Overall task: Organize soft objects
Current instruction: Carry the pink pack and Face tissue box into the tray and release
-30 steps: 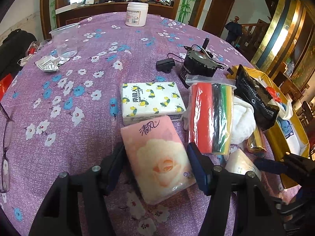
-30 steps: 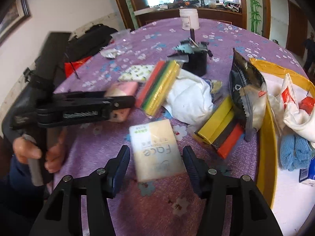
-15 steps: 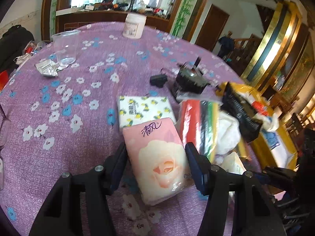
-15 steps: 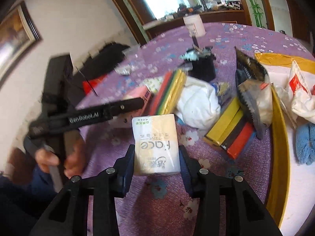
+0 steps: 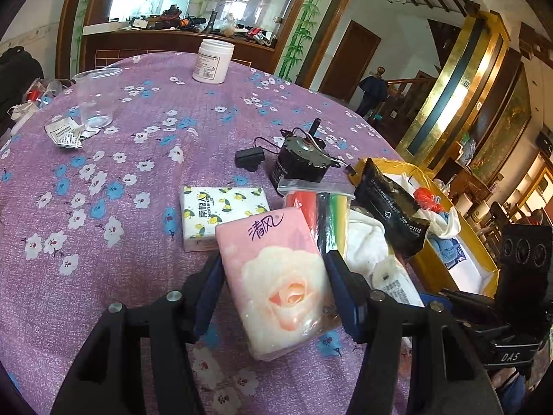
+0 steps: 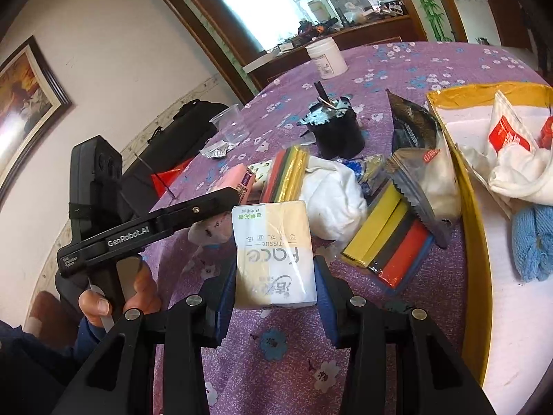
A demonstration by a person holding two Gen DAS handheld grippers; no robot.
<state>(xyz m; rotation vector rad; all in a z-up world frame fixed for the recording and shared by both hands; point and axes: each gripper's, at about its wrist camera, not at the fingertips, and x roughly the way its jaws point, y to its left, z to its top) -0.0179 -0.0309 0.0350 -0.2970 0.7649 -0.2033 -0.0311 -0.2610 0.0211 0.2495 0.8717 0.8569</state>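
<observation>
My left gripper point(image 5: 276, 290) is shut on a pink tissue pack point(image 5: 276, 276) with a rose print, holding it tilted just above the purple flowered tablecloth point(image 5: 103, 242). In the right wrist view, my right gripper point(image 6: 274, 287) is shut on a cream "Face" tissue pack point(image 6: 273, 252), raised off the cloth. That view also shows the left gripper point(image 6: 224, 204) from the side with the pink tissue pack point(image 6: 231, 181) in it, and a hand point(image 6: 114, 297) on its handle. A lemon-print tissue pack point(image 5: 221, 212) lies just beyond the pink one.
A bag of coloured strips point(image 5: 321, 214), a white cloth point(image 5: 366, 238) and a black foil bag point(image 5: 390, 204) crowd the right. Beyond is a yellow box point(image 6: 473, 242) holding cloths. A black motor point(image 5: 300, 162), white jar point(image 5: 212, 60) and plastic cup point(image 5: 93, 100) stand farther back.
The right jaws closed on the cream pack and lifted it. The left jaws pressed onto the pink pack and raised it, and both views tilted upward.
</observation>
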